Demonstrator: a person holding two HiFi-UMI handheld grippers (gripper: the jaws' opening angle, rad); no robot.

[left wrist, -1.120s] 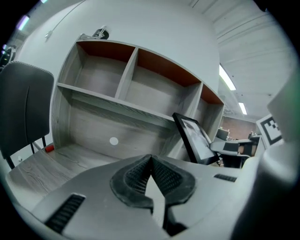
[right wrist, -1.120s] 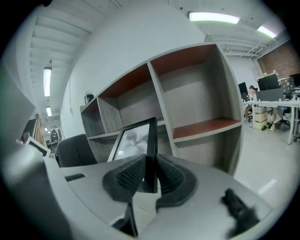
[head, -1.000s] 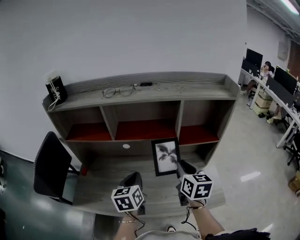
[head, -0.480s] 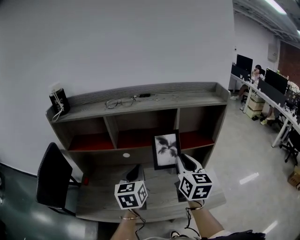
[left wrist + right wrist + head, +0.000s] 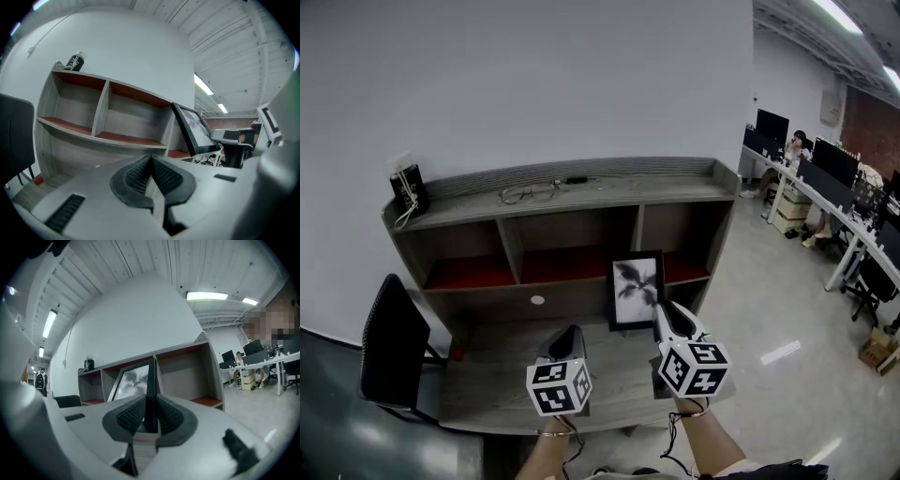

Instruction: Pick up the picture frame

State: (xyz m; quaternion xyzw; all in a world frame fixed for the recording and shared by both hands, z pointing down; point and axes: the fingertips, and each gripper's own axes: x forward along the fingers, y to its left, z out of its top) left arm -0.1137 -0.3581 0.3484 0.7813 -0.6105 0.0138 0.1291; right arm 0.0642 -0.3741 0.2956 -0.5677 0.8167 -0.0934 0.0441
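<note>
Your right gripper [image 5: 662,317] is clamped on the picture frame [image 5: 637,290]. In the right gripper view the two ribbed pads sit against either face of the frame's dark edge [image 5: 151,380], with no gap showing. The frame stands upright with its long axis vertical. The grip is on its right-hand edge, low down, so nearly all of the frame lies above and to the left of the jaws. That leaves the weight off to one side of the pinch, so expect the frame to want to swing about the pads if you tilt your wrist. In the head view the frame hangs in front of the middle and right openings of the shelf unit [image 5: 581,192]. It looks clear of the desk [image 5: 492,380], though from this steep angle the gap beneath its bottom edge cannot be confirmed. Your left gripper [image 5: 569,337] has its jaws pressed together on nothing. It sits lower than the frame and off to its left, and in its own view the frame [image 5: 196,131] lies up and to the right, well apart. The right hand is the nearer one and the only one bearing the frame. In my judgement, the lift turns on keeping that edge grip vertical.
</note>
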